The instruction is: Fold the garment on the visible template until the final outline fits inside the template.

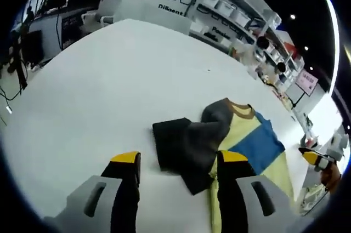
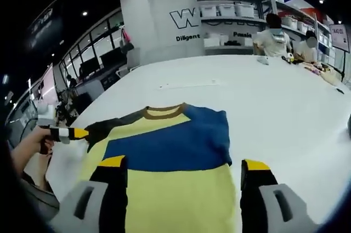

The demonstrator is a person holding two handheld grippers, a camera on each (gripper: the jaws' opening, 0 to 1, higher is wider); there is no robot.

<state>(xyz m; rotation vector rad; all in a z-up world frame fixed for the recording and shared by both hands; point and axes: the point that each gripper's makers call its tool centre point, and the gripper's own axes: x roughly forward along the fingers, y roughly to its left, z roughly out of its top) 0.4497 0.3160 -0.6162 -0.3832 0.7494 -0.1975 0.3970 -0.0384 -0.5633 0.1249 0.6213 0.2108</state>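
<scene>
Shirt point(image 2: 170, 162) is lying flat on the white desk point(image 2: 285, 107), collar away from the right claw point(image 2: 184, 170), its yellow and blue panels spreading between that claw's open jaws. In the left gripper view the shirt point(image 1: 249, 140) is sitting right of centre, with its dark sleeve point(image 1: 186, 148) lying bunched across the desk point(image 1: 109, 90) toward the left claw point(image 1: 178, 164). No template outline can be made out on the desk in either view.

Judgement on the step in hand: a sleeve fold appears to be under way. To do it well, the left claw should be taking the sleeve near its cuff, carrying it low and flat across the body, and laying it without dragging the shirt off its place. The right claw should be steadying the hem so the body is not creeping. Creases in the bunched sleeve should be smoothed before the next fold.

Left claw: in its own view the jaws are standing wide, holding nothing, the right jaw overlapping the sleeve edge; contact cannot be told. In the right gripper view that same claw point(image 2: 68, 133) is showing at the left, at the sleeve's tip.

Right claw: jaws wide, holding nothing, hovering over the yellow panel.
</scene>
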